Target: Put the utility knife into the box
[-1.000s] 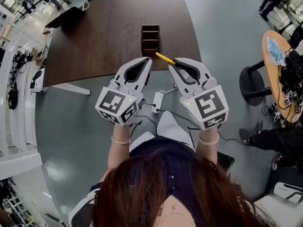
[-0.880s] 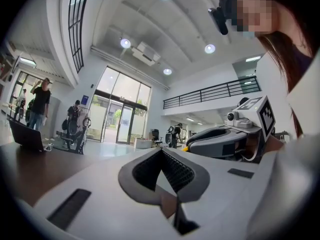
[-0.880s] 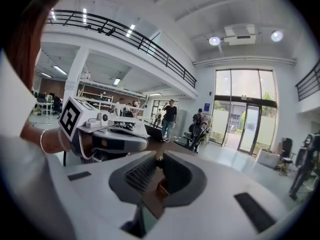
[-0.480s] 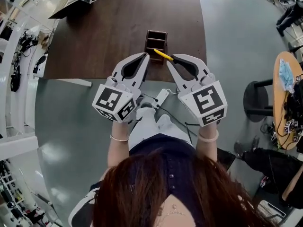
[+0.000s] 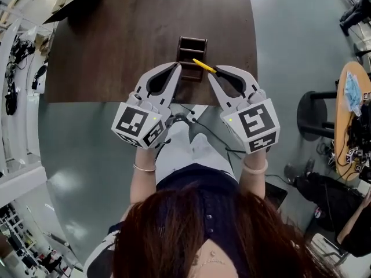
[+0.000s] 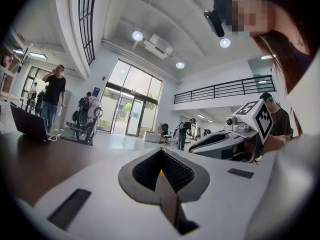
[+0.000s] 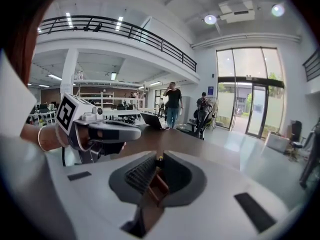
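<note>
Pinched at the very tips of the right gripper [image 5: 213, 71]: a yellow utility knife [image 5: 203, 66], slanting forward and off to that claw's left. Clenched on the knife's near end only, with the rest sticking out past the tips. Seen from the head view, crosses the near end of a dark wooden box [image 5: 192, 46] just ahead of the claw; cannot tell how high above it. In the right gripper view, no more than a yellow speck of the knife [image 7: 159, 157] where the jaws meet, with the box [image 7: 156, 185] showing through the hollow between them. Divided into compartments, and standing on the brown table [image 5: 116, 33] close to its near edge. Just left of the right claw, the left gripper [image 5: 177, 67], closed tight on nothing, tips beside the box's near left corner. Off to the right claw's far right, grey floor [image 5: 278, 51] and a round table [image 5: 348, 97].
</note>
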Available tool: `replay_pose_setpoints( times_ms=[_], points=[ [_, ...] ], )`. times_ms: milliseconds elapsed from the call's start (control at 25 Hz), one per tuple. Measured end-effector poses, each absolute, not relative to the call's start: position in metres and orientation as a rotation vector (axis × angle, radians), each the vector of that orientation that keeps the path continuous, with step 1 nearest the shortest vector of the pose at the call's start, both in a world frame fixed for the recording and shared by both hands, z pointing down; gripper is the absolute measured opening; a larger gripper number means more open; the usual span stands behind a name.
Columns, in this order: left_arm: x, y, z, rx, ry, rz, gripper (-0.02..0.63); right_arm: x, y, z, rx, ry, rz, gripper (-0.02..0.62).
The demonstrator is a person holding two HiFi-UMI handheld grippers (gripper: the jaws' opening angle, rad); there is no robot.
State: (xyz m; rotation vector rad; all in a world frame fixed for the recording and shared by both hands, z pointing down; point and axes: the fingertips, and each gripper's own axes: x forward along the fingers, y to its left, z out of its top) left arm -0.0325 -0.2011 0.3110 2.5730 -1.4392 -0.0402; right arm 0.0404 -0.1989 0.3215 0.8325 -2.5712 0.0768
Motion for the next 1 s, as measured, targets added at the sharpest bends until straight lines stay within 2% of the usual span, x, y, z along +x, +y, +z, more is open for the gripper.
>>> replay_pose_setpoints(
  times_ms=[520, 1000],
  points=[
    [-0.049, -0.236, 0.403, 2.473, -1.327, -0.002, -0.006, 0.015, -0.235, 0.434, 0.786, -2.422, 0.338, 0.049],
    [-0.054, -0.243, 0.443, 2.403, -1.301, 0.024, -0.006, 0.008, -0.237, 0.503, 0.75, -2.303, 0.482, 0.049]
  ],
)
